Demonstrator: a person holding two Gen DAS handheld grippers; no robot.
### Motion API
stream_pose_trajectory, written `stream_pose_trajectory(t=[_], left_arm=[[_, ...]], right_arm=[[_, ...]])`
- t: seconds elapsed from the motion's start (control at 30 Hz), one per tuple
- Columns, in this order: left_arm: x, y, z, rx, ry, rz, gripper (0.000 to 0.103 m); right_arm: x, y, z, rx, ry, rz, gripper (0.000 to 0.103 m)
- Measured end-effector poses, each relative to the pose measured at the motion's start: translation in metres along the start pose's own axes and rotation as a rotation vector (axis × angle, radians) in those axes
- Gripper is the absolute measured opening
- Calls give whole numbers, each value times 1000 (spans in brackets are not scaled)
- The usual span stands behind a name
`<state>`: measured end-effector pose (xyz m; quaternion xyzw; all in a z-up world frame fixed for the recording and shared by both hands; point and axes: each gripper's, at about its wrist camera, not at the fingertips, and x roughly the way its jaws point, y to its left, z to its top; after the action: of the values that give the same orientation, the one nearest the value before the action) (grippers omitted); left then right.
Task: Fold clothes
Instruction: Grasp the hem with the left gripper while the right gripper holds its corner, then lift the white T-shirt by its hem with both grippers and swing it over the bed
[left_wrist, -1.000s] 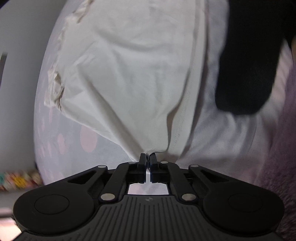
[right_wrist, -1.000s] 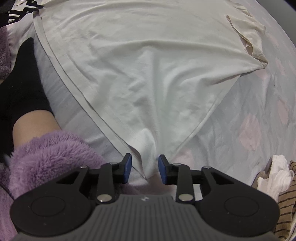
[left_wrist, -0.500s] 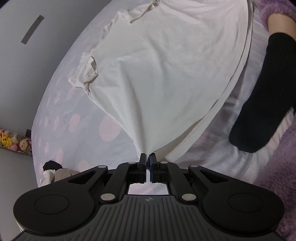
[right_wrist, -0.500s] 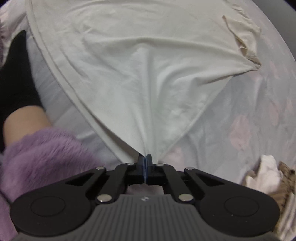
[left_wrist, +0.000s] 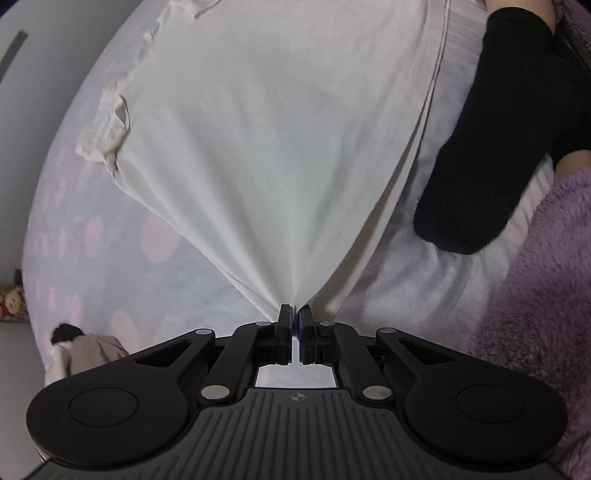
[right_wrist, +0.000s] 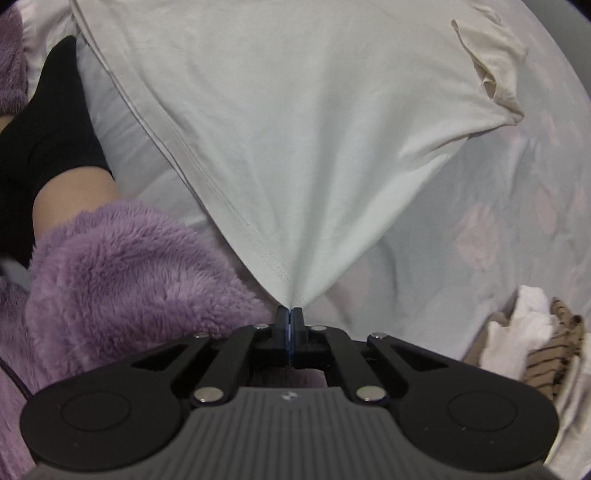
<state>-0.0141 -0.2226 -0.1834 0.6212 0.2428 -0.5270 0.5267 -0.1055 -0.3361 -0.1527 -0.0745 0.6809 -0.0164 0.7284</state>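
Cream T-shirt (left_wrist: 266, 155) pulled taut into fans, hem corners pinched in closed left hand-held gripper (left_wrist: 294, 314) and right hand-held gripper (right_wrist: 290, 314)

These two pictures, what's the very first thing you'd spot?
A big white shirt fills both views, spread over a bedsheet with pink dots. Its near corners are pulled up into tents, one pinched by the left gripper, the other by the right gripper. Beside it sit a black sock and fuzzy purple fabric.
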Motion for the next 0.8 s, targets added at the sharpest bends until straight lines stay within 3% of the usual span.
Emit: stream_pose_trajectory(t=[0.17,0.23,0.37,0.47,0.6,0.8], left_arm=[[-4,7,-7,-59,15,-84,6],[-13,17,-14,-149,-26,-111,11],[-25,54,-27,-411,-112,-152,16],[-18,75,-30,-556,-96,-192,20],[5,98,-32,-784,-46,-307,29],[36,107,-34,-959,53,-376,30]], right_arm=[[-10,-14,-6,47,3,45,5],[-19,-23,-10,96,-31,48,18],[-21,-47,-14,291,-97,74,21],[-6,-61,-13,425,-88,106,22],[17,-69,-10,555,-63,166,28],[46,-67,-8,630,-10,178,30]])
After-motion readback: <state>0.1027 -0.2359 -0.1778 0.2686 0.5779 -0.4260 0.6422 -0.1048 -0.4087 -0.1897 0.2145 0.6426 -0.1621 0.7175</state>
